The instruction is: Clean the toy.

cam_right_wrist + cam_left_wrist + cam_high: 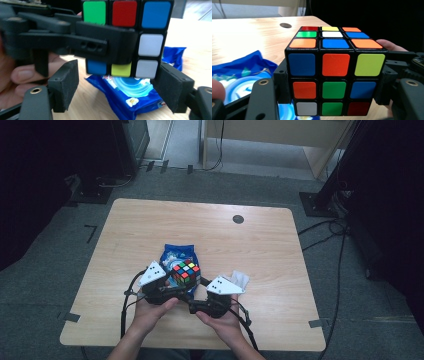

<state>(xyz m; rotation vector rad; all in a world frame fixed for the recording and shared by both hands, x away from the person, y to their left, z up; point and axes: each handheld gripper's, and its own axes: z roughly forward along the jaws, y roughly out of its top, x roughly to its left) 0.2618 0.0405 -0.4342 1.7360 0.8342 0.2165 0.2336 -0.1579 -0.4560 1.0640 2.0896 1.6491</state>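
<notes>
A scrambled Rubik's cube [185, 272] is held just above a blue snack packet [177, 254] on the wooden table. My left gripper [334, 85] is shut on the cube, its pads [282, 82] pressing on the cube's two side faces. In the right gripper view, the left gripper's black jaw crosses the cube [150, 47] from the left. My right gripper [118, 85] stands open just under the cube, one pad [66, 85] on either side of its bottom layer and a gap at the left pad. Both hands meet near the table's front edge in the high view.
A small white packet [240, 279] lies right of the right gripper [197, 292]. A dark round hole [238, 219] sits in the table [150, 220] towards the back. Cables trail on the floor at the right.
</notes>
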